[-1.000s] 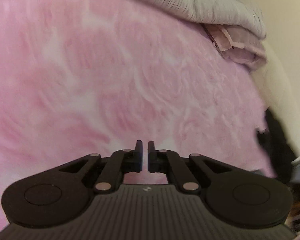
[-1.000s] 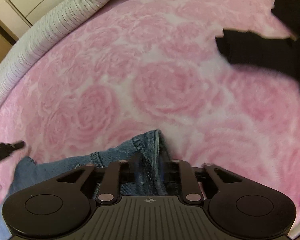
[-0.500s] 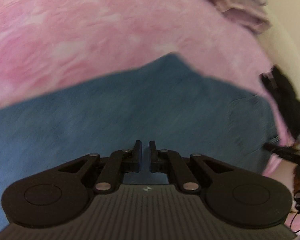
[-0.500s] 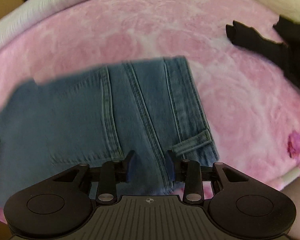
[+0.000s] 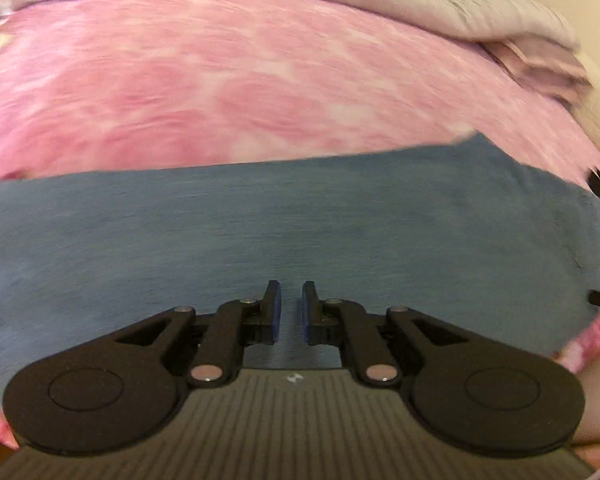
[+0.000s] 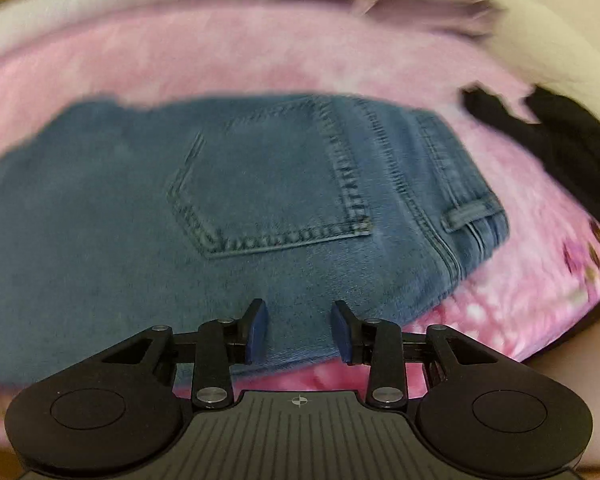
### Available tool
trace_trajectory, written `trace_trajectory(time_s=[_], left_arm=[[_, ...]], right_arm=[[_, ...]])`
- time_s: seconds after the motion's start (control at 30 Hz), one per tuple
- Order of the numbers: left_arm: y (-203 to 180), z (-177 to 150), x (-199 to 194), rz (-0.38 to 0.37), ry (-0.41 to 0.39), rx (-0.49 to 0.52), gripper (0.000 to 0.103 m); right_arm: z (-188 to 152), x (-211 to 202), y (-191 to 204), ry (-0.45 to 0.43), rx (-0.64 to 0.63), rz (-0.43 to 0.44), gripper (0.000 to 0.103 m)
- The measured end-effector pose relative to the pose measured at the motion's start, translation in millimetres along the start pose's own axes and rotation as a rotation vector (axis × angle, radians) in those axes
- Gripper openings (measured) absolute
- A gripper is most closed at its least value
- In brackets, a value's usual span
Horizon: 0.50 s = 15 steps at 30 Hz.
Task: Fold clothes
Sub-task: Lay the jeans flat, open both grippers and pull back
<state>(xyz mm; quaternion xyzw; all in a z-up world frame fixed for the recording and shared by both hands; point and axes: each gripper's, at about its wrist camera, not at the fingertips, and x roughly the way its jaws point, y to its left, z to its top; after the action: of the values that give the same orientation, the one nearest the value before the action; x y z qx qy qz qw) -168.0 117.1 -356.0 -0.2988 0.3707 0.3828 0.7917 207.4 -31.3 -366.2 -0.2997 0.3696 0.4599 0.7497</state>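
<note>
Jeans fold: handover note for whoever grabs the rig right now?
Left gripper: jaws opening, a narrow gap, nothing between them; it hangs over the jeans.
Right gripper: jaws opening, wider, nothing pinched; denim lies below them.
Jeans: released, lying flat on the pink blanket, back pocket and belt loop facing up.
Black garment: crumpled on the blanket beyond the jeans' waistband end, untouched.
Done: the jeans look folded at least once; both views are blurred, so check the edges.
Left: probably another fold or smoothing, then the black garment.
</note>
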Motion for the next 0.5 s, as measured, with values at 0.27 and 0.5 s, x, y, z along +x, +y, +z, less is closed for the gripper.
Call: trace_trajectory(time_s=[0.27, 0.5], left_arm=[[21, -32, -8, 0.025, -0.16, -0.039, 0.012], [-9, -59, -33, 0.111, -0.224, -0.014, 0.028]], right_arm=[[-27, -6, 7, -0.162, 0.053, -0.046, 0.041], [-57, -28, -14, -0.25, 0.235, 0.069, 0.041]])
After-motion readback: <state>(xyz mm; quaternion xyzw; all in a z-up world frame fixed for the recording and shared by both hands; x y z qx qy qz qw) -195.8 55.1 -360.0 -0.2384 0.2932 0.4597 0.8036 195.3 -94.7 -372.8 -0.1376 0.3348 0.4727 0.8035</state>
